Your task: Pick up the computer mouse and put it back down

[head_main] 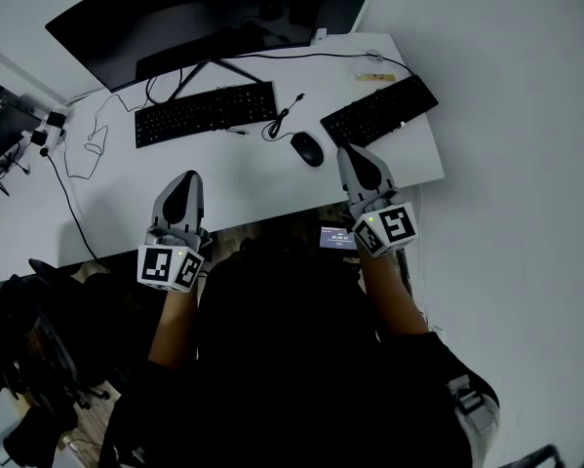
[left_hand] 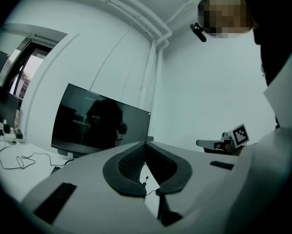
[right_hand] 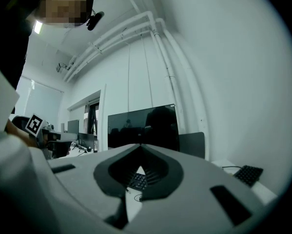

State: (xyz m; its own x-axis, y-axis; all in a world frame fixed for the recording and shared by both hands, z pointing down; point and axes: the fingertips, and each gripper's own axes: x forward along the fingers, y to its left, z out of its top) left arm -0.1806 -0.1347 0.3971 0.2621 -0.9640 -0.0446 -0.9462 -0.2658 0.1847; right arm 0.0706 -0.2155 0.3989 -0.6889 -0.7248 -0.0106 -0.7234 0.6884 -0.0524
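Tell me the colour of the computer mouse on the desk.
The computer mouse is black. It shows best in the head view.

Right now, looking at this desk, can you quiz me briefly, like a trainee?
1. How many keyboards lie on the desk?
2. True or false: the right gripper holds the mouse.
3. The mouse lies: A) on a keyboard; B) between the two keyboards; C) on the floor.
Key: 1. Two. 2. False: it is shut, empty, beside the mouse. 3. B.
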